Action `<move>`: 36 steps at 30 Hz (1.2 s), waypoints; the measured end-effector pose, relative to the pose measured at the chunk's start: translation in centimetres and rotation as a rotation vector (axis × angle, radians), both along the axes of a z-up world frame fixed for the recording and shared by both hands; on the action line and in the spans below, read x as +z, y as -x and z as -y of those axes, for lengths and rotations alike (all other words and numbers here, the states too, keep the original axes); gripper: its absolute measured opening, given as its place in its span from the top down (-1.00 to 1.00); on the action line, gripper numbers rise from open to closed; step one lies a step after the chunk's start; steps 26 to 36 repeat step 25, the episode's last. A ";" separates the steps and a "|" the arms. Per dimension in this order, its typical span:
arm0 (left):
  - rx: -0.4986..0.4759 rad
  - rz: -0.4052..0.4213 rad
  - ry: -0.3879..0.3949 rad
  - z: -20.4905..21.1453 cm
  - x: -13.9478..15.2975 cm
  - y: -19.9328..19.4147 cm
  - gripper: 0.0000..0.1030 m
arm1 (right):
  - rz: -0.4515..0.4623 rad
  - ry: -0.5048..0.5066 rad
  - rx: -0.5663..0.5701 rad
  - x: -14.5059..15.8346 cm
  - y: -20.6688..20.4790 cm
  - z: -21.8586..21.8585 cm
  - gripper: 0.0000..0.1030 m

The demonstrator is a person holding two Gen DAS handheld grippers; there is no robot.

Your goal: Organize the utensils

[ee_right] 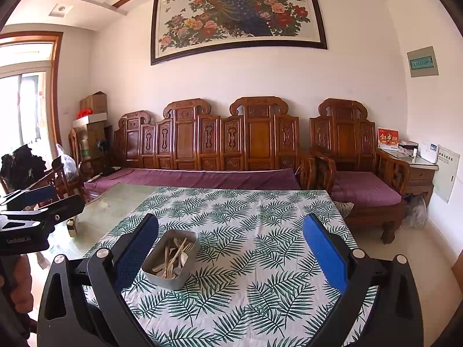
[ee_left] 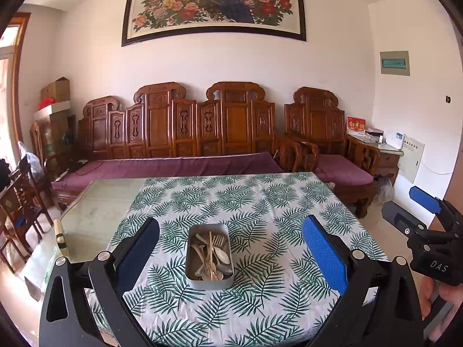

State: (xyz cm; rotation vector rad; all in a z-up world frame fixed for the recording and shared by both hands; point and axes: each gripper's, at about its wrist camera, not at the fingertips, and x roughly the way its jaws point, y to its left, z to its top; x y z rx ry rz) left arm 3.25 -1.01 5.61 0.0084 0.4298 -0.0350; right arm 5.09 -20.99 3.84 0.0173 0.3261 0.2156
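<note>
A grey metal tin (ee_left: pixel 209 282) stands on the leaf-print tablecloth (ee_left: pixel 260 202) and holds several spoons, forks and chopsticks (ee_left: pixel 212 253) in a jumble. My left gripper (ee_left: pixel 231 238) is open and empty, raised above the table with the tin between its blue pads. My right gripper (ee_right: pixel 231 237) is open and empty, also raised; the tin (ee_right: pixel 170 277) lies by its left finger, utensils (ee_right: pixel 173 256) inside. The right gripper also shows at the right edge of the left wrist view (ee_left: pixel 416 211), and the left gripper at the left edge of the right wrist view (ee_right: pixel 49 199).
The cloth covers the right part of a glass-topped table (ee_left: pixel 95 211); a small yellowish object (ee_left: pixel 60 235) lies on the bare glass at left. A carved wooden sofa (ee_left: pixel 185 133) with purple cushions stands behind the table, wooden chairs (ee_left: pixel 20 202) to the left.
</note>
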 end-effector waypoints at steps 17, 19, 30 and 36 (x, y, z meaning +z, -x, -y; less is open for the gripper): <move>0.001 -0.004 -0.003 0.1 0.0 -0.1 -0.85 | -0.001 0.000 0.001 0.0 0.0 0.0 -0.95; 0.000 -0.005 -0.003 0.1 0.0 -0.1 -0.85 | -0.001 -0.001 0.001 0.0 -0.1 0.0 -0.95; -0.001 -0.004 -0.006 0.2 -0.2 0.0 -0.85 | -0.002 0.000 0.001 0.1 -0.1 0.0 -0.95; -0.001 -0.004 -0.006 0.2 -0.2 0.0 -0.85 | -0.002 0.000 0.001 0.1 -0.1 0.0 -0.95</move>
